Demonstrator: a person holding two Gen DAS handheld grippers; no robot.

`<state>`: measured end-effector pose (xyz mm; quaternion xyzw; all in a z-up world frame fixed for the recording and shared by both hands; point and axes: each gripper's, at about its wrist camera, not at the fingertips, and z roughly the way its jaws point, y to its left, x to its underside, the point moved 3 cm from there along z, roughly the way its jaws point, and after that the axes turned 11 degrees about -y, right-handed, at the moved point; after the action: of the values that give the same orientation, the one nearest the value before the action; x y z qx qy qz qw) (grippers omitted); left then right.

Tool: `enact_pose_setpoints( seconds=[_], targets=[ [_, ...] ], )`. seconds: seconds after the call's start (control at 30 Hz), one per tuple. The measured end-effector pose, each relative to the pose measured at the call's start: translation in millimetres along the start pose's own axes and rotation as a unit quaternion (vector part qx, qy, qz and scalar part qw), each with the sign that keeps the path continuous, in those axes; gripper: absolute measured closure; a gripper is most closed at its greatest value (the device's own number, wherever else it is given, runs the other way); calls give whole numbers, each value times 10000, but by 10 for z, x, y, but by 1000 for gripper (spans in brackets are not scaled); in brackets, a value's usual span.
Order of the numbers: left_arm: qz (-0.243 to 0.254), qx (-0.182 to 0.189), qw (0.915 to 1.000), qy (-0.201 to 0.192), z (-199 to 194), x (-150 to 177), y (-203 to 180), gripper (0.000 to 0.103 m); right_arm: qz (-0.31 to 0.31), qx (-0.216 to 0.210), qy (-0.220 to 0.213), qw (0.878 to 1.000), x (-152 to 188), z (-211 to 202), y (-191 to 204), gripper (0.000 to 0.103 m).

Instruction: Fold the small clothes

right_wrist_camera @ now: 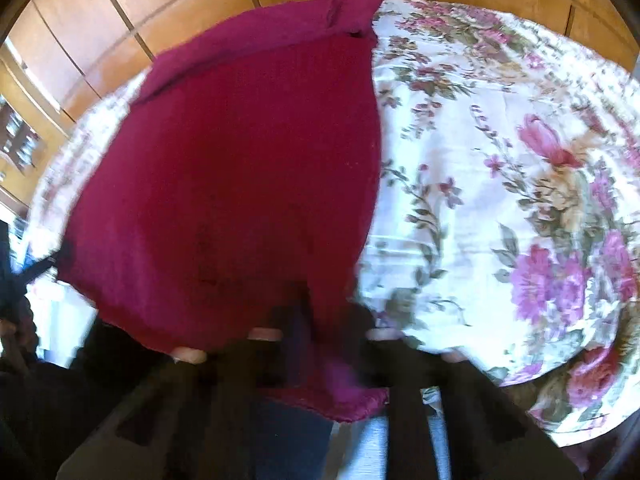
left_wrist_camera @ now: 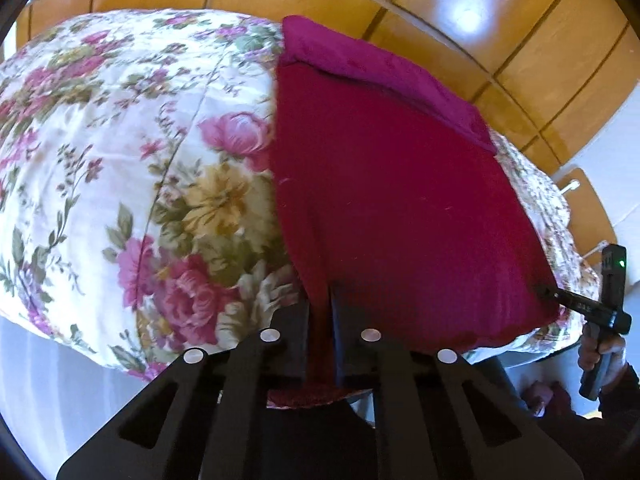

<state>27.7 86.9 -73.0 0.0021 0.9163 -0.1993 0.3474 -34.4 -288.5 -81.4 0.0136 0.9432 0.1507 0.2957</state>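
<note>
Home dining or living room, round table under a white floral-print tablecloth [left_wrist_camera: 120, 140], warm wooden panelled cabinets [left_wrist_camera: 520, 40] behind, glassware shelf [right_wrist_camera: 16, 140].

A deep crimson cloth [left_wrist_camera: 392, 200] with a brighter magenta folded edge lies on a white tablecloth [left_wrist_camera: 120, 140] patterned with pink, purple and yellow flowers and green leaves.

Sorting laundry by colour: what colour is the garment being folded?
Deep magenta-red garment, clearest in the left wrist view.
</note>
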Motion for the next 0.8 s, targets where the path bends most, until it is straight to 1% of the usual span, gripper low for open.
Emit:
enact_pose_setpoints(
  seconds=[0.07,0.2,0.27,0.33,0.4,0.5,0.6,0.67,0.7,0.73,0.77,0.8],
  targets=[
    [-62,236,9997,-93,-64,-81,-47,96,3,-221,-123,9997,-84,-47,87,95],
    [-288,583,9975,-284,-123,-311,-77,96,185,-634,-545,9963,-461,-80,188,95],
    [-428,779,9952,-398,-96,-489,-102,96,312,-789,-708,9939,-648,-51,200,95],
    [-510,882,9933,-547,-34,-694,-133,96,429,-822,-885,9918,-877,14,170,95],
    [-541,928,9922,-638,33,-856,-151,96,560,-758,-992,9906,-1108,141,104,95],
    [-589,905,9912,-768,230,-1189,-138,96,736,-647,-1008,9901,-1392,342,-8,95],
    [-632,814,9912,-827,435,-1452,-91,96,911,-491,-966,9899,-1589,558,-140,95],
    [-647,725,9922,-781,652,-1676,-46,96,1047,-442,-940,9891,-1688,681,-212,95],
    [-659,661,9925,-784,703,-1726,-26,96,1086,-422,-925,9889,-1734,743,-245,95],
    [-681,519,9935,-750,800,-1817,-1,93,1126,-409,-918,9885,-1762,788,-274,93],
    [-726,440,9941,-682,887,-1891,26,84,1242,-412,-904,9873,-1808,843,-308,90],
    [-826,390,9935,-683,930,-1949,65,68,1329,-514,-885,9858,-1814,869,-326,74]
  ],
)
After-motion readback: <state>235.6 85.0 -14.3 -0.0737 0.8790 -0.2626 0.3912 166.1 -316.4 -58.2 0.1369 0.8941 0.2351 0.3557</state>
